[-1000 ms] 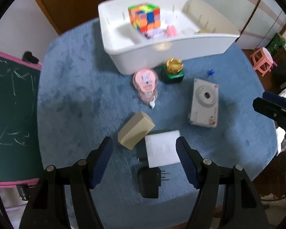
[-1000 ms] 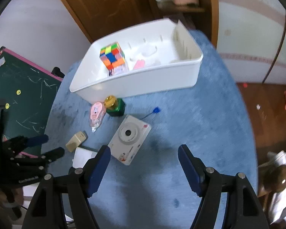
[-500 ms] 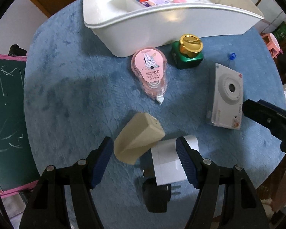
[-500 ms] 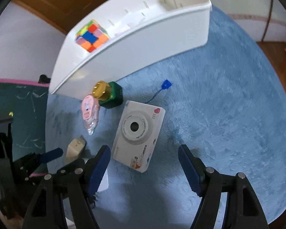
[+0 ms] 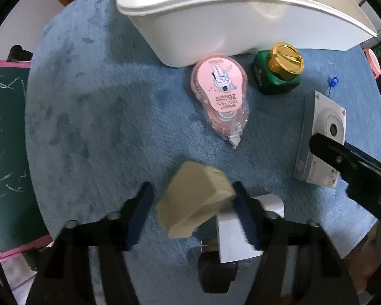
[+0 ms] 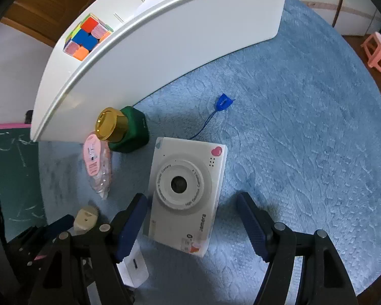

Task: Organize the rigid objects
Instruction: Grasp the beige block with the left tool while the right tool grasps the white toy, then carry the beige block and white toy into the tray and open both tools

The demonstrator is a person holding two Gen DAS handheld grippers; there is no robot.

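A beige block lies on the blue cloth between the fingers of my open left gripper; the jaws stand either side of it. It also shows in the right wrist view. A white toy camera lies face up between the fingers of my open right gripper; in the left wrist view the camera is at the right. A white bin at the back holds a colourful cube.
A pink correction-tape dispenser and a green bottle with a gold cap lie in front of the bin. A white adapter and black plug lie by the left gripper. A chalkboard stands left of the round table.
Both grippers have come down and forward. The left now straddles the beige block and the right now straddles the camera. Both stay open.
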